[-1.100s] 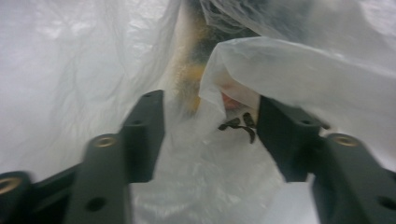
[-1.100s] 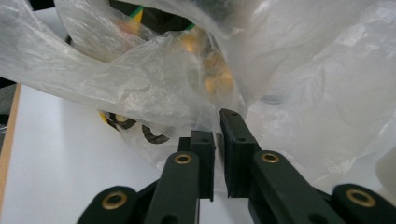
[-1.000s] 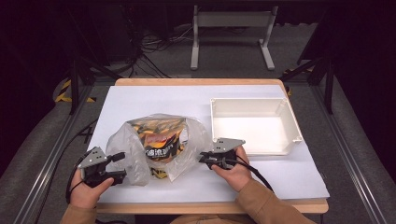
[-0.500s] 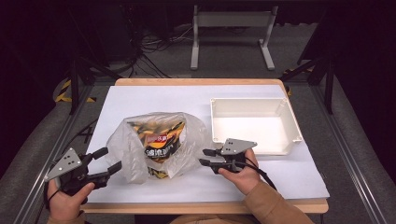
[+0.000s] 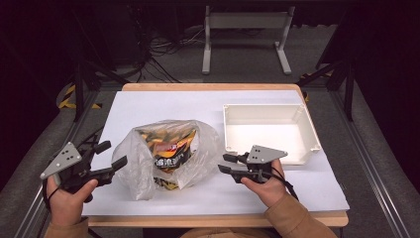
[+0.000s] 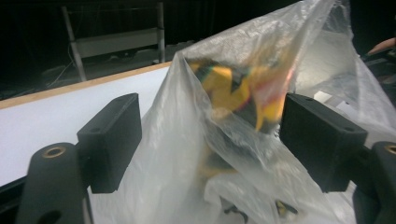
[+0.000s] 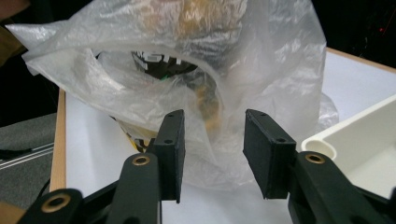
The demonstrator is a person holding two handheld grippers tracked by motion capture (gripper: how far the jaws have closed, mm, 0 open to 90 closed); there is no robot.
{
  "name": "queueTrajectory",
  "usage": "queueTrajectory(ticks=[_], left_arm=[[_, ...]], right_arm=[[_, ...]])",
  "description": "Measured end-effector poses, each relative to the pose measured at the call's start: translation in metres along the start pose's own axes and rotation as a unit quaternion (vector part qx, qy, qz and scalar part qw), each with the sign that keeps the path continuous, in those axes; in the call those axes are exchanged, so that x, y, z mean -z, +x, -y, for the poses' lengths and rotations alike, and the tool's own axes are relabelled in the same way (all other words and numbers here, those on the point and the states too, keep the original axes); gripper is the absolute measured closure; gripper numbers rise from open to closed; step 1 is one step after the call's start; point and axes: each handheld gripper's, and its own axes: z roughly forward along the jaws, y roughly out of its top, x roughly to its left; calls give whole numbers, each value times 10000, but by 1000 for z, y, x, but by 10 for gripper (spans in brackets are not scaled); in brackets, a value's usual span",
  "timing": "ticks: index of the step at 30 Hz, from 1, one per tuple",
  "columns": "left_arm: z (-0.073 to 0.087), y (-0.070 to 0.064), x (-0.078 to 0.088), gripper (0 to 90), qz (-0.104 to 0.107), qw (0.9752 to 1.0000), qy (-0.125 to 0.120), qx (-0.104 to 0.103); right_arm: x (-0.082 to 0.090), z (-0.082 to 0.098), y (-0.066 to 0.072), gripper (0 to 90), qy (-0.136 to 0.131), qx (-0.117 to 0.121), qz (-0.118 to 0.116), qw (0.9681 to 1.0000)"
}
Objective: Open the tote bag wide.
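clear plastic bag (image 5: 166, 156) of snack packets between both grippers on white tabletop (image 5: 168, 106). left gripper (image 5: 110, 156) jaws wide, just opening, film between them unpinched. right gripper (image 5: 227, 163) jaws half apart, bag just ahead, white bin (image 5: 270, 131) beside. left gripper view: film close, blurred.

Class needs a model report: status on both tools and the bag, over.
Left tool open, jaws just widened, off the clear plastic bag of snack packets. Right tool open, also clear. White plastic bin stands beside.
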Motion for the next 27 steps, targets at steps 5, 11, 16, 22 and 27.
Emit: queueTrajectory(ticks=[5, 11, 16, 22, 27], left_arm=[[-5, 11, -24, 186, 44, 9997, 227, -25], [-2, 21, -38, 242, 87, 9995, 308, -45], [1, 23, -42, 387, 265, 9991, 338, -58], [3, 20, -43, 727, 393, 9981, 449, -181], [0, 20, -42, 893, 351, 9980, 443, -274]], right_arm=[[4, -4, 0, 587, -122, 25, 24, 9999], [7, -6, -1, 584, -184, 23, 42, 9998], [9, -7, -2, 584, -229, -5, 46, 9997], [9, -14, -2, 572, -345, -19, -9, 9994], [12, -29, -1, 502, -572, 106, -24, 9983]])
